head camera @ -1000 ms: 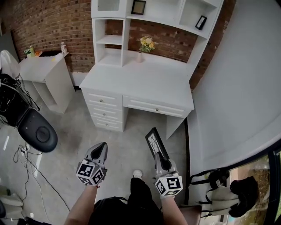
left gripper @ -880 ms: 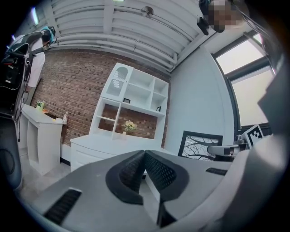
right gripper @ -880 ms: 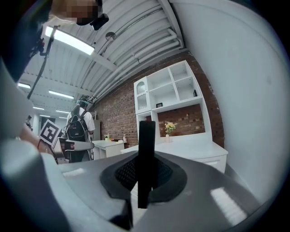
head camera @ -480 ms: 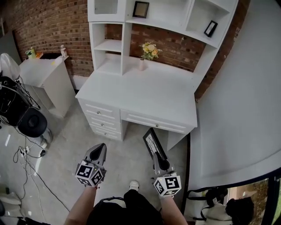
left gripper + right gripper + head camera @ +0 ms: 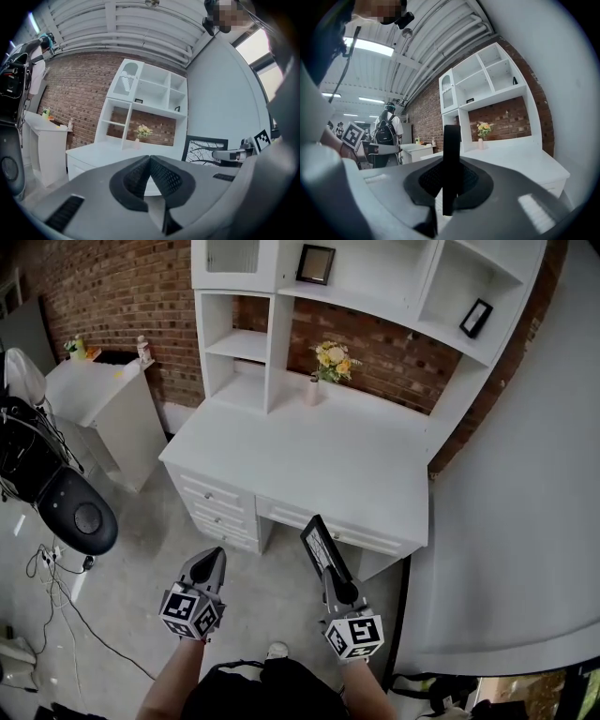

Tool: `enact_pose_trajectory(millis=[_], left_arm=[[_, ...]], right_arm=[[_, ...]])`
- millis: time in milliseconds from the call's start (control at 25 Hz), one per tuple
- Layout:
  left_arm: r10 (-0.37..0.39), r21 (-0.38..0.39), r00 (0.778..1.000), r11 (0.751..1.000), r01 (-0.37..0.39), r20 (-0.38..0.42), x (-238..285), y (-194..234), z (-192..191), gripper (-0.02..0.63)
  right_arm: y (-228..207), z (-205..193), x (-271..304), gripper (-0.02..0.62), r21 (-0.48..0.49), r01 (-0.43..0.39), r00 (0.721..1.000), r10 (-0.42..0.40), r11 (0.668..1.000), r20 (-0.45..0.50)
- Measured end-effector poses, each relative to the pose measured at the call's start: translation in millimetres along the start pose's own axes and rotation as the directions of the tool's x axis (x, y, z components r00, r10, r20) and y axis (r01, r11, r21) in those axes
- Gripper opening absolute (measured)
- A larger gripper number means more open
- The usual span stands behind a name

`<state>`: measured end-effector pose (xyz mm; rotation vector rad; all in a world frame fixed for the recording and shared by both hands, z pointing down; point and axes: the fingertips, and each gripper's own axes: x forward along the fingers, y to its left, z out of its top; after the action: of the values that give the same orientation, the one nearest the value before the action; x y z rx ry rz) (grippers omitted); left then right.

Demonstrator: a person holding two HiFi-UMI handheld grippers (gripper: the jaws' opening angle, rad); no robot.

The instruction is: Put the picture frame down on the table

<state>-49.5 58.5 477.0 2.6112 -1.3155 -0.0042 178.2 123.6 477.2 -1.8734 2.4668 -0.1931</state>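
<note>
Between the jaws of the right gripper point(image 5: 451, 180) stands the dark edge of the picture frame point(image 5: 322, 547), and both pads are pressed against it: the grip is closed on the frame's lower part. From the clamp the frame rises upright and edge-on to that gripper's camera. Seen from the head view, it leans forward and away from the hand, with its glazed face turned toward the person's left.

Beside it, the left gripper point(image 5: 217, 554) points the same way. Its jaws meet at the tips with nothing between them, and it takes no part in the hold.

Task status, as judged from these views:
- Done: the frame is secured and carried at about desk height.
- Not done: the frame has not reached the table point(image 5: 309, 460). It hangs in the air in front of the drawer side, above the floor, with its top near the front edge but not touching it.
- Remaining: bring the frame over the bare white top, lower it until it rests there, and open the jaws.

Ahead, the table top is bare across its front and middle. A small vase of flowers point(image 5: 330, 360) stands at the back against the shelving, well apart from the frame
</note>
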Motion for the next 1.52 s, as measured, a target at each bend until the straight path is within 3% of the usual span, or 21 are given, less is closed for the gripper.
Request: enact_pose_trajectory(millis=[280, 720, 1520], left_arm=[[0.056, -0.012, 0.998, 0.998, -0.055, 0.018, 30, 10, -2, -0.006], [0.161, -0.018, 0.987, 0.987, -0.161, 0.002, 34, 55, -4, -0.006], [0.146, -0.025, 0.989, 0.989, -0.146, 0.0, 158, 150, 28, -0.006]], right_arm=[[-22, -3, 41, 0.02, -0.008, -0.072, 0.997, 0.071, 0.997, -0.015], [-9, -16, 99, 0.02, 0.017, -0.168, 0.985, 0.168, 0.986, -0.048], [-17, -13, 249, 0.02, 0.016, -0.208, 0.974, 0.208, 0.978, -0.091]])
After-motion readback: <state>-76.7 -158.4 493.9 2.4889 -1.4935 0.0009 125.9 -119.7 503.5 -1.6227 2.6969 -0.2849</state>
